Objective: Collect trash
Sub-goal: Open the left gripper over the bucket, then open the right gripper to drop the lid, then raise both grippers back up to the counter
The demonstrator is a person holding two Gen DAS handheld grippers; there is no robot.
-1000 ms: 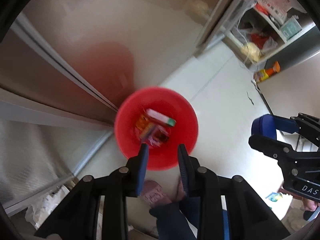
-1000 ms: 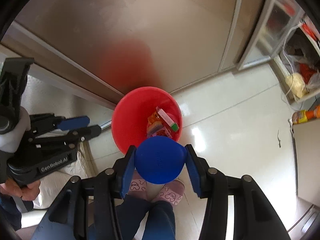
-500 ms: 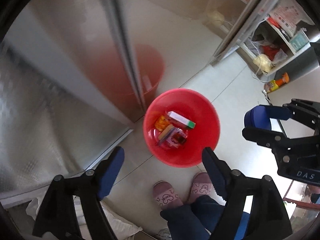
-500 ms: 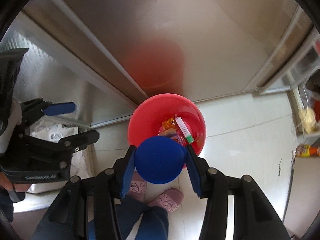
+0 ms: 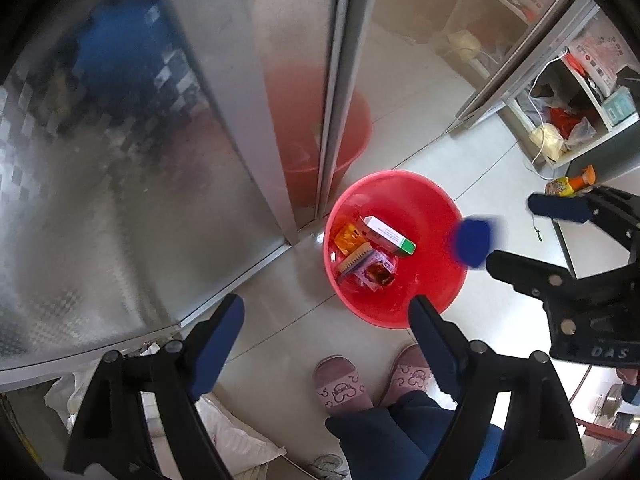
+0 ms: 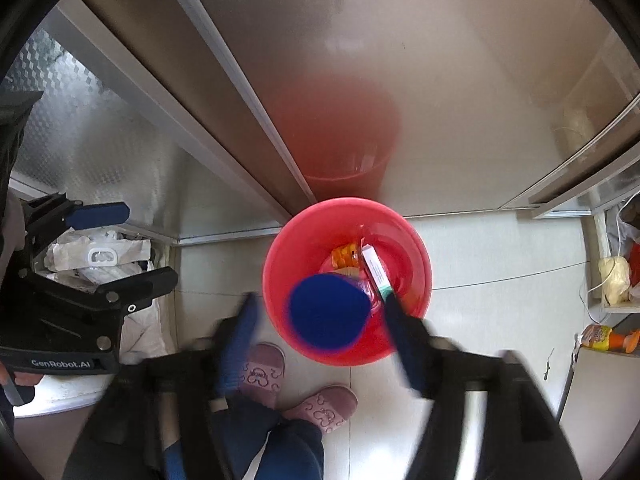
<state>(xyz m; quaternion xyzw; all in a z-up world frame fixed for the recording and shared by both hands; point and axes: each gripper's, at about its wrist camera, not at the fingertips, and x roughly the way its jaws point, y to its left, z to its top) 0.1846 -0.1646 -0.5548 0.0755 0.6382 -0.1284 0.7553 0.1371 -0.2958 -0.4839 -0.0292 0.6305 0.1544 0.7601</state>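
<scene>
The blue cap (image 6: 328, 310) hangs loose over the red basin (image 6: 280, 280), clear of both pads; your right gripper (image 6: 320, 320) has just been opening, its jaws now standing wide and gripping nothing. This looks like the drop step: the cap should land among the white carton (image 5: 390, 236) and wrappers (image 5: 370, 272). Your left gripper (image 5: 326, 320) has also just been opening and is wide and empty. Next, I judge, you fetch more trash. The left wrist view shows the cap near the basin's right rim; the right wrist view, blurred, places it over the basin. Pink slippers (image 5: 340, 384) stand just beside.
</scene>
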